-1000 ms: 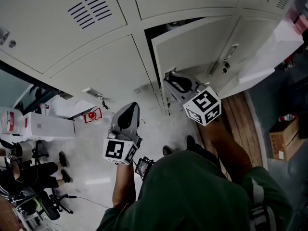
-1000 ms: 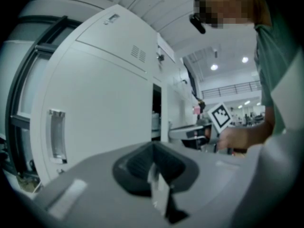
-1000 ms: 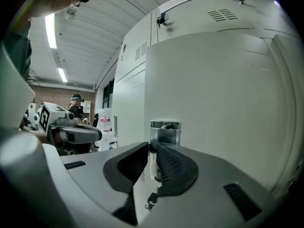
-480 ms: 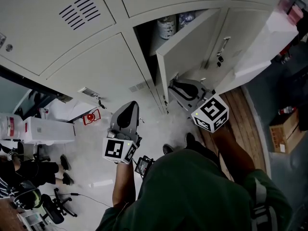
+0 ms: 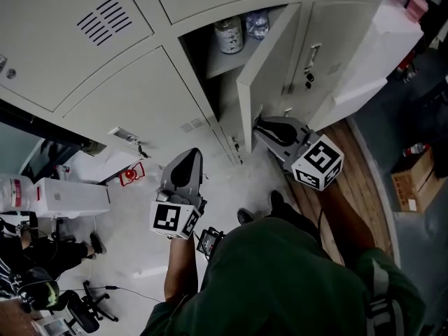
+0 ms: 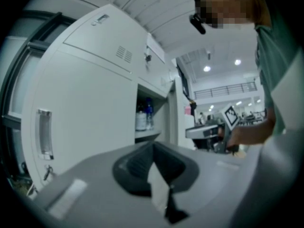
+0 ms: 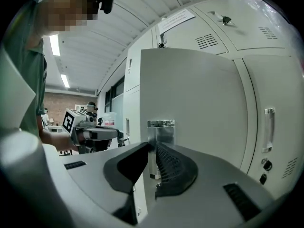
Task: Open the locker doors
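Note:
The pale grey locker door [image 5: 269, 61] in the middle column stands swung out, and its compartment shows a jar [image 5: 229, 33] and a water bottle [image 5: 257, 23] on a shelf. My right gripper [image 5: 260, 122] is at the door's free edge, shut on the metal handle plate [image 7: 160, 136], which sits between the jaws [image 7: 153, 151]. My left gripper [image 5: 187, 156] hangs lower left, away from the lockers, jaws together and empty [image 6: 153, 150]. From the left gripper view the open compartment [image 6: 145, 120] and the right gripper [image 6: 209, 133] lie ahead.
Closed locker doors flank the open one, the right one with a handle [image 5: 313, 53]. A white box [image 5: 378, 54] juts at the right. A cardboard box [image 5: 416, 180] sits on the floor at the right, a white unit [image 5: 66, 196] at the left, office chairs at the lower left.
The locker door has swung further open with the right gripper on its handle, moving right and toward me. The shelf with the jar and bottle came into view. The left gripper stayed put.

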Demonstrator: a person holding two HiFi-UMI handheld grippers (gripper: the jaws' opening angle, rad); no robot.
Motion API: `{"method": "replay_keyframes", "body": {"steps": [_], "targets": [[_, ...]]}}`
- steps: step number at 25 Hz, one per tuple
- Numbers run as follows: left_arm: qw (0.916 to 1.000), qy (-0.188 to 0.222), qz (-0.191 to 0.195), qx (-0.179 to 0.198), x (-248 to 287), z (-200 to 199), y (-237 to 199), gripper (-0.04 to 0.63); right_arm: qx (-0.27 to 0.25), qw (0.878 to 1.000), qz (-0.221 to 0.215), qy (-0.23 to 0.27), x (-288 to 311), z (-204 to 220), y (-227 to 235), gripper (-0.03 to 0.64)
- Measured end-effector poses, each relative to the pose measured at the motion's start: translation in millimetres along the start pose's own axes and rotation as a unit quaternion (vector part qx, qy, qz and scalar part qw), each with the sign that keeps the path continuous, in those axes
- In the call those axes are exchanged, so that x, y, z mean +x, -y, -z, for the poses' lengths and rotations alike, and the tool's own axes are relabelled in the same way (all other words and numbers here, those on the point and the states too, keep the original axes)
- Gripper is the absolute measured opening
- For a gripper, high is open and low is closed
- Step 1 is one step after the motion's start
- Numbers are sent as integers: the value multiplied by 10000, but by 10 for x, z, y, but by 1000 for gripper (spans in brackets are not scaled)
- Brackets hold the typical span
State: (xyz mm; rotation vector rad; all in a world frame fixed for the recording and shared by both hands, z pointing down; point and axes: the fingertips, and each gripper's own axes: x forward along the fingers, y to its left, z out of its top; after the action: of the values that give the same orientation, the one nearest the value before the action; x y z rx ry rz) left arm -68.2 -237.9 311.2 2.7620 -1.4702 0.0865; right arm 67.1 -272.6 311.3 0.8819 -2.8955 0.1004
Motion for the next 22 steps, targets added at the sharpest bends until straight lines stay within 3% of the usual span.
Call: {"method": "replay_keyframes", "body": {"steps": [7, 9, 12, 20, 22], "targets": [[9999, 32, 93, 31, -44, -19, 89, 0, -50, 9999, 23, 143, -306, 44, 40, 46], [9999, 30, 139, 44, -53, -20, 132, 0, 7, 9997, 132, 196, -408, 56, 82, 3], [9997, 24, 236, 70, -55, -10, 211, 0, -91, 9996, 182, 203, -521, 58, 63, 3], [9990, -5, 410, 183, -95, -29, 411, 0, -429, 9942, 898, 417, -579, 18, -88, 8], [9991, 25, 383, 191, -119, -53, 404, 0, -424, 9929, 1041, 387, -530, 55, -122, 62]]}}
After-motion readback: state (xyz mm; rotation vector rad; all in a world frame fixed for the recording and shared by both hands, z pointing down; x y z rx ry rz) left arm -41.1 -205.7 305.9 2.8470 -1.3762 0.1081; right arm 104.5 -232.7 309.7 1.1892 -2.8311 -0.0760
